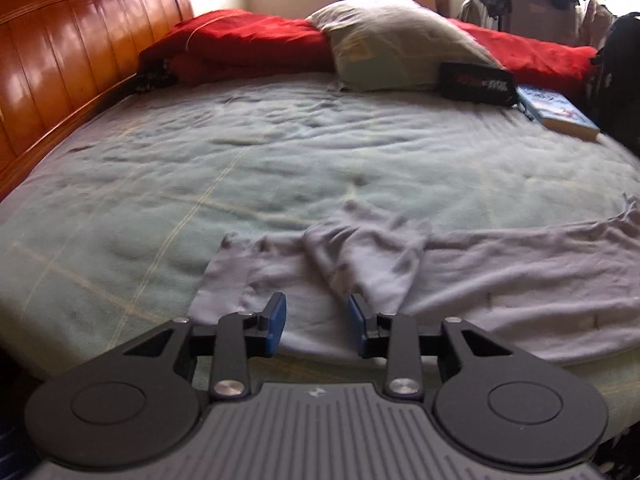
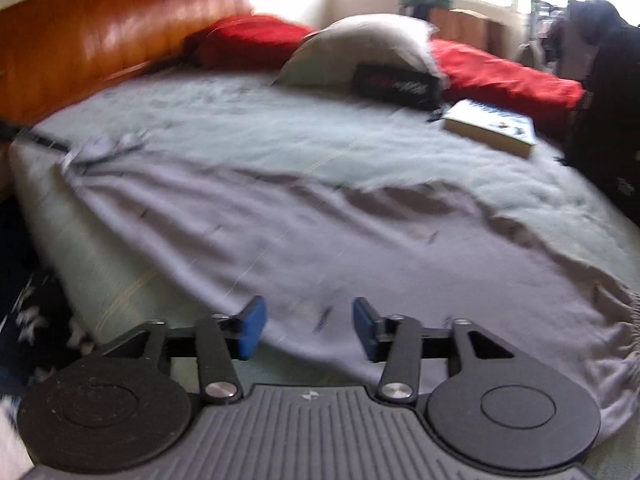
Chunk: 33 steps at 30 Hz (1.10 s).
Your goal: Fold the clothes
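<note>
A pale lilac-grey garment lies spread along the near edge of the bed, with one flap folded back on top of it. My left gripper hovers just above its near hem, jaws apart, nothing between the blue pads. In the right wrist view the same garment stretches across the bed, its elastic edge bunched at the right. My right gripper stands open over the near edge of the cloth, and its blue pads hold nothing.
The bed is covered by a light green blanket. At the far side lie red bedding, a grey pillow, a black pouch and a book. An orange wooden headboard runs along the left.
</note>
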Tool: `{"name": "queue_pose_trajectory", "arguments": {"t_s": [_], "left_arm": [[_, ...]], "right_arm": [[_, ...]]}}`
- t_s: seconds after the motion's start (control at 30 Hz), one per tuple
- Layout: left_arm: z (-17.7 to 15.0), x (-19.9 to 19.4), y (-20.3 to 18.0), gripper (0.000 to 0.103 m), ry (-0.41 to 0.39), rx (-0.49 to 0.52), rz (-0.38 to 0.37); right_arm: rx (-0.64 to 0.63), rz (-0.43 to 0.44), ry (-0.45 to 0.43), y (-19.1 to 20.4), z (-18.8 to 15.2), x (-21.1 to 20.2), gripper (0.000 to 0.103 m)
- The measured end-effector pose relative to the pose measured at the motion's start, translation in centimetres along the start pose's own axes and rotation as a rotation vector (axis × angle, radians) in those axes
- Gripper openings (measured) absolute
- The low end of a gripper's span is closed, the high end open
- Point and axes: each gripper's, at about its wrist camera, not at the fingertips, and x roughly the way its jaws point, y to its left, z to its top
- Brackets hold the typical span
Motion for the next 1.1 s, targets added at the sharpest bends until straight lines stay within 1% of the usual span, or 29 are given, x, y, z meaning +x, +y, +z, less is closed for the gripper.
{"name": "queue_pose_trajectory", "arguments": {"t_s": [0.03, 0.07, 0.13, 0.2, 0.23, 0.3, 0.37, 0.4, 0.47, 0.5, 0.57, 0.63, 0.73, 0.77, 0.83, 0.87, 0.9, 0.97, 1.03, 1.07, 1.1], "left_arm": [[0.3, -0.3, -0.6, 0.035, -0.012, 0.01, -0.031], [0.7, -0.4, -1.6, 0.037, -0.019, 0.027, -0.079], [1.6, -0.1, -4.9, 0.041, -0.019, 0.082, -0.203], [2.2, 0.7, -8.5, 0.042, -0.011, 0.139, -0.321], [2.5, 1.4, -10.7, 0.042, -0.003, 0.167, -0.388], [2.8, 3.0, -14.7, 0.042, 0.03, 0.202, -0.493], [2.9, 4.6, -18.5, 0.042, 0.053, 0.235, -0.557], [2.9, 5.5, -20.1, 0.043, 0.068, 0.249, -0.573], [2.9, 7.6, -22.4, 0.043, 0.103, 0.261, -0.556], [2.7, 8.6, -23.0, 0.043, 0.108, 0.268, -0.527], [3.1, 10.0, -23.6, 0.046, 0.059, 0.267, -0.503], [3.9, 11.0, -24.0, 0.046, 0.062, 0.256, -0.484], [5.0, 11.4, -25.0, 0.046, 0.071, 0.279, -0.461], [5.2, 11.3, -25.0, 0.043, 0.071, 0.284, -0.456], [5.5, 10.0, -24.6, 0.04, 0.064, 0.267, -0.445], [5.5, 9.2, -24.7, 0.04, 0.051, 0.27, -0.45], [5.5, 8.4, -24.9, 0.041, 0.039, 0.283, -0.476], [5.4, 7.4, -25.8, 0.047, 0.035, 0.297, -0.557], [5.0, 7.5, -27.2, 0.048, 0.055, 0.305, -0.631], [4.9, 8.2, -27.9, 0.049, 0.072, 0.298, -0.649], [4.8, 9.1, -28.4, 0.049, 0.081, 0.286, -0.626]], "right_arm": [[0.016, -0.015, -0.008, -0.4, 0.3, 0.4, 0.06], [0.024, -0.036, -0.006, -0.8, 0.4, 0.9, 0.06], [0.037, -0.087, 0.001, -1.2, 0.6, 1.9, 0.06], [0.047, -0.125, 0.005, -1.4, 0.6, 2.7, 0.06], [0.056, -0.134, 0.0, -1.5, 0.5, 2.8, 0.061], [0.077, -0.131, -0.012, -1.9, 0.2, 2.6, 0.065], [0.09, -0.135, -0.017, -2.3, -0.1, 2.4, 0.065], [0.091, -0.144, -0.017, -2.4, -0.2, 2.5, 0.066], [0.099, -0.165, -0.02, -2.9, -0.6, 2.4, 0.067], [0.111, -0.171, -0.021, -3.2, -0.7, 2.4, 0.068], [0.138, -0.175, -0.026, -3.7, -1.1, 2.5, 0.069], [0.156, -0.173, -0.032, -4.3, -1.4, 2.6, 0.07], [0.181, -0.177, -0.046, -4.8, -1.5, 2.4, 0.071], [0.187, -0.179, -0.049, -4.9, -1.5, 2.2, 0.071], [0.183, -0.194, -0.053, -5.0, -1.6, 1.6, 0.077], [0.179, -0.211, -0.057, -5.1, -1.7, 1.2, 0.081], [0.175, -0.228, -0.061, -5.2, -1.9, 0.8, 0.087], [0.173, -0.266, -0.058, -5.5, -2.2, 0.5, 0.093], [0.178, -0.307, -0.042, -6.1, -2.7, 0.6, 0.095], [0.181, -0.328, -0.034, -6.4, -2.9, 0.6, 0.095], [0.202, -0.327, -0.024, -6.8, -3.2, 0.8, 0.096]]}}
